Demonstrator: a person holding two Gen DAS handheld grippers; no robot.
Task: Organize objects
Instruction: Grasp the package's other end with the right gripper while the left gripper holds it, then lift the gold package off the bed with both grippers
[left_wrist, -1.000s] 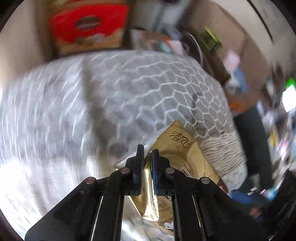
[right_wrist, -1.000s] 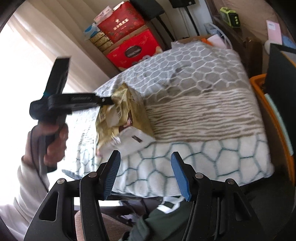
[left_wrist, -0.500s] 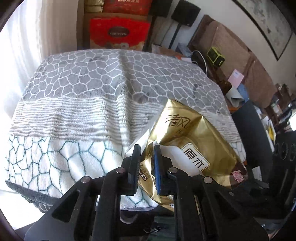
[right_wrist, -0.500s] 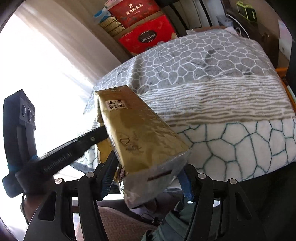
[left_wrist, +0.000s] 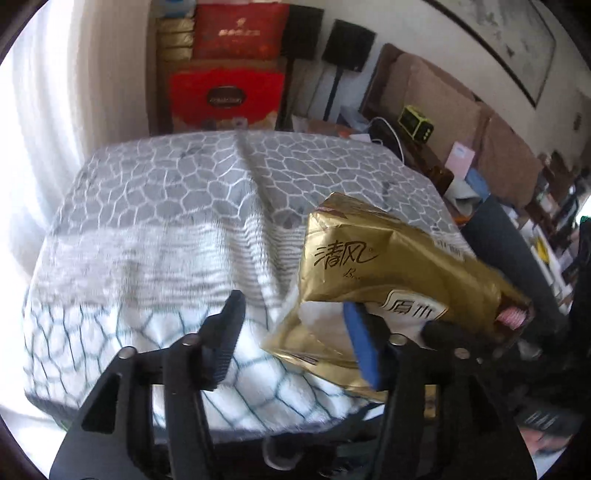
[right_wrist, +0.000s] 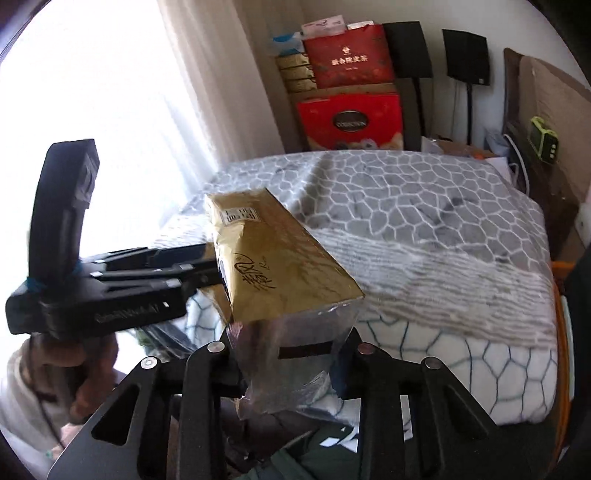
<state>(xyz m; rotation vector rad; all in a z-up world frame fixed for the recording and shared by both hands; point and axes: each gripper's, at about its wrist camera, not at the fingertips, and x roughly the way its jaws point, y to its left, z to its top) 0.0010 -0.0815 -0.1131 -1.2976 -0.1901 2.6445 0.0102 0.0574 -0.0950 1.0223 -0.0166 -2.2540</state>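
Note:
A gold tissue pack (left_wrist: 373, 266) with black script hangs in the air over the front edge of the patterned blanket (left_wrist: 147, 221). My left gripper (left_wrist: 295, 338) is opening; its pads stand apart from the pack, and only a loose gold flap reaches in beside the blue-padded finger (left_wrist: 360, 343). In the right wrist view the tissue pack (right_wrist: 280, 266) points away from me. My right gripper (right_wrist: 288, 349) is closing, and its pads press on the pack's clear-wrapped near end. The left gripper (right_wrist: 110, 288) shows at the left, its tips behind the pack, held by a hand (right_wrist: 85, 369).
The blanket covers a raised surface with grey, striped and white bands. Behind it stand red gift boxes (left_wrist: 225, 96), two black speakers (left_wrist: 347, 44) and a green clock (left_wrist: 417, 122). An orange-rimmed bin (right_wrist: 563, 332) sits at the right. Cluttered shelves fill the far right.
The left gripper brought the pack off the blanket toward the right gripper, then opened off it. The right gripper's jaws closed on the pack's near end.

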